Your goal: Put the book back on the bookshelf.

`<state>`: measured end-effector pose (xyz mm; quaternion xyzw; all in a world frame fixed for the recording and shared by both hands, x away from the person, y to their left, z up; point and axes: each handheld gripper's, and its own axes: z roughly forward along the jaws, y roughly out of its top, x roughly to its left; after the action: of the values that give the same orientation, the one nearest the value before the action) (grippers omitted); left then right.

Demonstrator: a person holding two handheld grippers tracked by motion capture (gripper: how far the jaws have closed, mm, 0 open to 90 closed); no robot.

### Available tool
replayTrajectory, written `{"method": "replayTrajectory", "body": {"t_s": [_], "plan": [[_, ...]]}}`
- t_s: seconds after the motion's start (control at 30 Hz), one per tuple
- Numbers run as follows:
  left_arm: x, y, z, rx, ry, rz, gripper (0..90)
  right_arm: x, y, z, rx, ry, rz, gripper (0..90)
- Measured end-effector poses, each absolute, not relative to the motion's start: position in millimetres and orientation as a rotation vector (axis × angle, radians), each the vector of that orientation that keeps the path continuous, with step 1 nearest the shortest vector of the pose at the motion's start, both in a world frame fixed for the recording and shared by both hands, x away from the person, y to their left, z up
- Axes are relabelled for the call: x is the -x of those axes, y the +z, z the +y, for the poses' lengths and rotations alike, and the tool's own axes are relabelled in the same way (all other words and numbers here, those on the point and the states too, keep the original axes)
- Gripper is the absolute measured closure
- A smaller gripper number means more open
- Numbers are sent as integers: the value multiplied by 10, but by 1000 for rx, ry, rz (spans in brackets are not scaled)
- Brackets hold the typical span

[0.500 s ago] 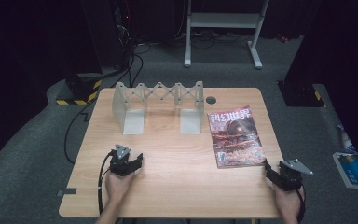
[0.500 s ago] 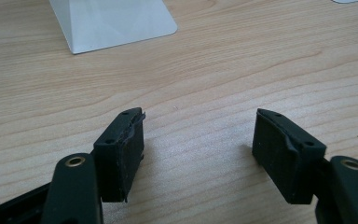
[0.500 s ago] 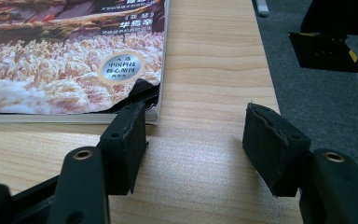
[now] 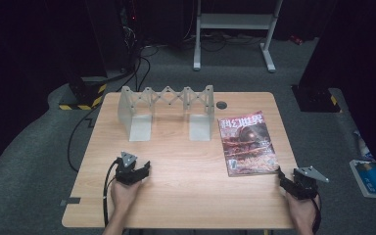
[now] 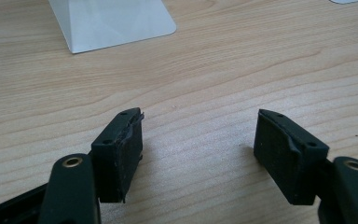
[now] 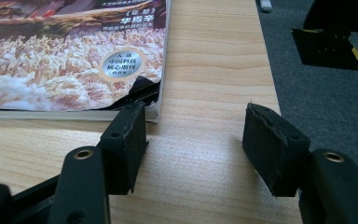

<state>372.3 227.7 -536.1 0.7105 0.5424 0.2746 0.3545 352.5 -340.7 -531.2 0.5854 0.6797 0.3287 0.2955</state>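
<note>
Right claw (image 6: 193,144) released, jaws apart, just beside near corner of magazine (image 6: 70,56) on tabletop (image 6: 205,56). Left claw (image 5: 198,149) released, above bare wood.

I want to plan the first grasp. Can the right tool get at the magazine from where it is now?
Probably yes. The right tool is open, just off the near right corner of the magazine, with bare table between them. Nothing blocks it, though the magazine lies flat, so gripping its edge may be awkward.
</note>
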Motion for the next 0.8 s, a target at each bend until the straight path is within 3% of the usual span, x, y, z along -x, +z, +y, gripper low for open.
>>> {"method": "replayTrajectory", "body": {"t_s": [0.33, 0.8], "plan": [[-3725, -5369, 2245, -1833, 716, 1397, 310, -3525, -5306, -3401, -1554, 870, 1817, 411], [-3707, -5371, 2249, -1835, 713, 1392, 309, -3510, -5292, -3419, -1557, 881, 1827, 504]]}}
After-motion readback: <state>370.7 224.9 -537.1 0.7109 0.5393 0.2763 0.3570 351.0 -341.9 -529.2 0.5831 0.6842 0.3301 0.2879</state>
